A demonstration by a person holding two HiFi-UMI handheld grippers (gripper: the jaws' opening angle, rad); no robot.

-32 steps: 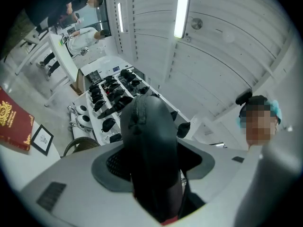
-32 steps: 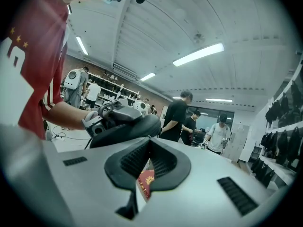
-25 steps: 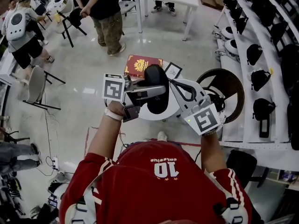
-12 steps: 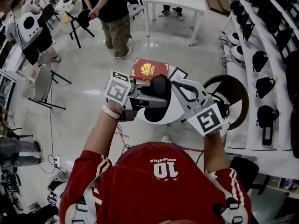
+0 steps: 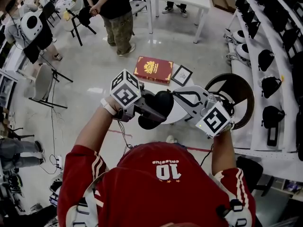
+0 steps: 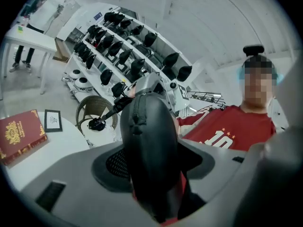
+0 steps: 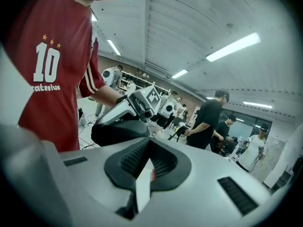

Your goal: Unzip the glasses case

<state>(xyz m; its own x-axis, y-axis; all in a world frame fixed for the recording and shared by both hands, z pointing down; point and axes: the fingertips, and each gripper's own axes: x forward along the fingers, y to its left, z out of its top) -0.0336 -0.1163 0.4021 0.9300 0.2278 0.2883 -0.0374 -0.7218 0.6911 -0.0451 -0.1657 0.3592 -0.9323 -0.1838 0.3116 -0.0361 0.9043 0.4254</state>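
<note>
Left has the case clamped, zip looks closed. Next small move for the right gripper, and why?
Probably open the right gripper and bring it to the zipper pull. The left gripper clamps the glasses case, zipper closed; the right one's jaws are together and short of the case.

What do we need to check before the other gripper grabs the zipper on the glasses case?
1. Case held firmly: ok. The left gripper is clamped on the black glasses case.
2. Zipper facing out where it can be reached: ok. The zipper pull shows on the case's top edge.
3. Case zipped shut, ready to open: ok, as far as the left gripper view shows.
4. Right gripper open for the pull: not ok. Its jaws are together.
5. Right gripper at the pull: not ok. The case lies ahead of it, not between its jaws.
6. Red book out of the way: ok, well apart from the case.
</note>
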